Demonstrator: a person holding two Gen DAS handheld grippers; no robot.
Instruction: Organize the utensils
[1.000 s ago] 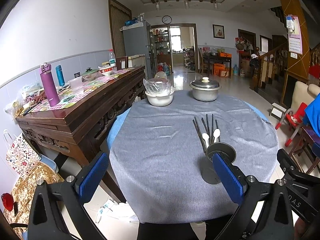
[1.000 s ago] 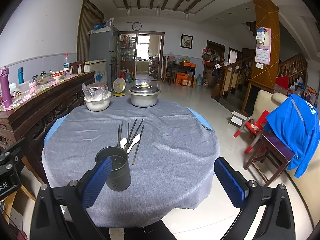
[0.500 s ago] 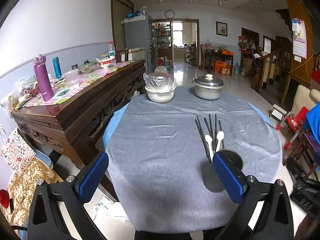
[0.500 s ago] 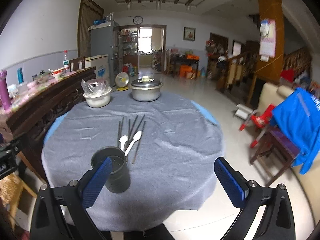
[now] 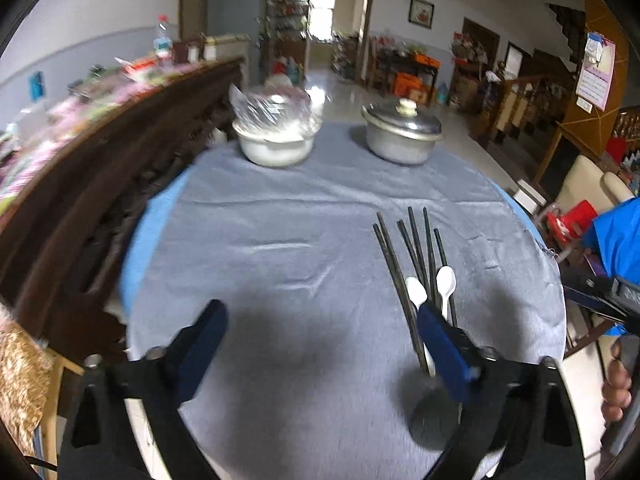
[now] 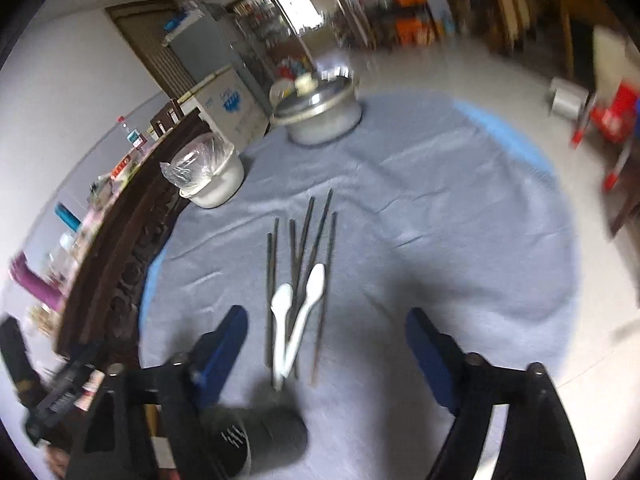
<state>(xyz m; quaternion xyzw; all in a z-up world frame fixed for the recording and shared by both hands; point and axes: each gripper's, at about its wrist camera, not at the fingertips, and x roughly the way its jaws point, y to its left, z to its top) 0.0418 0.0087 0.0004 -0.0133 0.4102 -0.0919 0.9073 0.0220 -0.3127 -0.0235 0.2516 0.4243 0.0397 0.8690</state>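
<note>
Running along the left edge of the left wrist view, a dark carved wooden sideboard [image 5: 100,184] carries blurred clutter. Right of it lies the round table under a grey cloth [image 5: 280,280]. At upper centre stands a white bowl covered with clear plastic [image 5: 276,136], and to its right a lidded metal pot [image 5: 402,136].

At lower centre, the left gripper [image 5: 320,344] has its blue-padded jaws closing, wide apart over bare cloth with nothing between them. Just behind its right finger lie the dark chopsticks [image 5: 416,252], fanned out flat, with two white plastic spoons [image 5: 446,282] on top. Below that finger a dark cylindrical utensil holder [image 5: 432,420] is partly hidden. At the lower right edge a hand [image 5: 616,388] shows.

In the right wrist view the sideboard slants through the left, the bowl sits at centre left and the pot at upper centre. The right gripper [image 6: 326,346] also has its jaws closing, not pressing anything: the near ends of the chopsticks and spoon handles lie on the cloth between its fingers. The holder stands at bottom centre, beside the left finger.
</note>
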